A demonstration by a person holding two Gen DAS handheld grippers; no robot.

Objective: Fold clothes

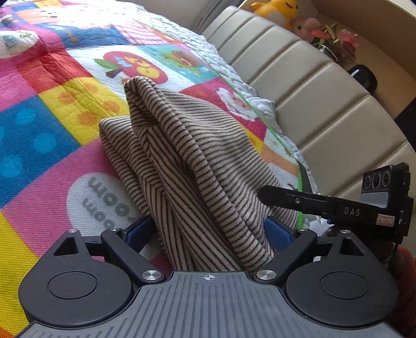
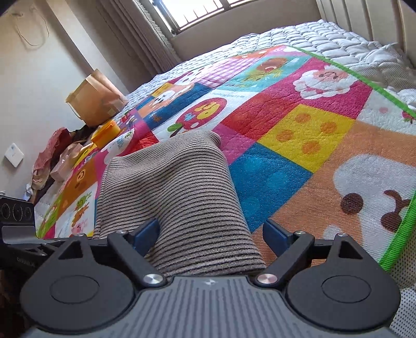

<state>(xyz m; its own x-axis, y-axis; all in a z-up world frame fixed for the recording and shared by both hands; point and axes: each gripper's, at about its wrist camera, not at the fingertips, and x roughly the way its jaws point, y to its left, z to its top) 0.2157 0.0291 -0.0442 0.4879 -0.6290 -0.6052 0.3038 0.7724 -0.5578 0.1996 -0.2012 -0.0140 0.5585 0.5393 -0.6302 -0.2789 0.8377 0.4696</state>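
Note:
A beige garment with thin dark stripes (image 1: 182, 161) lies bunched in folds on a colourful quilted play mat (image 1: 46, 109). My left gripper (image 1: 208, 234) stands wide open with the striped cloth piled between its blue pads (image 1: 277, 234). The right gripper's black finger (image 1: 299, 201) reaches in from the right and touches the cloth's edge. In the right wrist view the same garment (image 2: 171, 192) drapes between the open blue pads (image 2: 275, 232) of my right gripper (image 2: 210, 234). Neither set of jaws is closed on the cloth.
A beige padded headboard (image 1: 299, 78) runs along the bed's far side, with plush toys (image 1: 278, 10) and a potted plant (image 1: 335, 41) behind it. A white quilted cover (image 2: 338, 36) lies under the mat (image 2: 299, 124). A paper bag (image 2: 93, 98) and clutter sit beside the bed.

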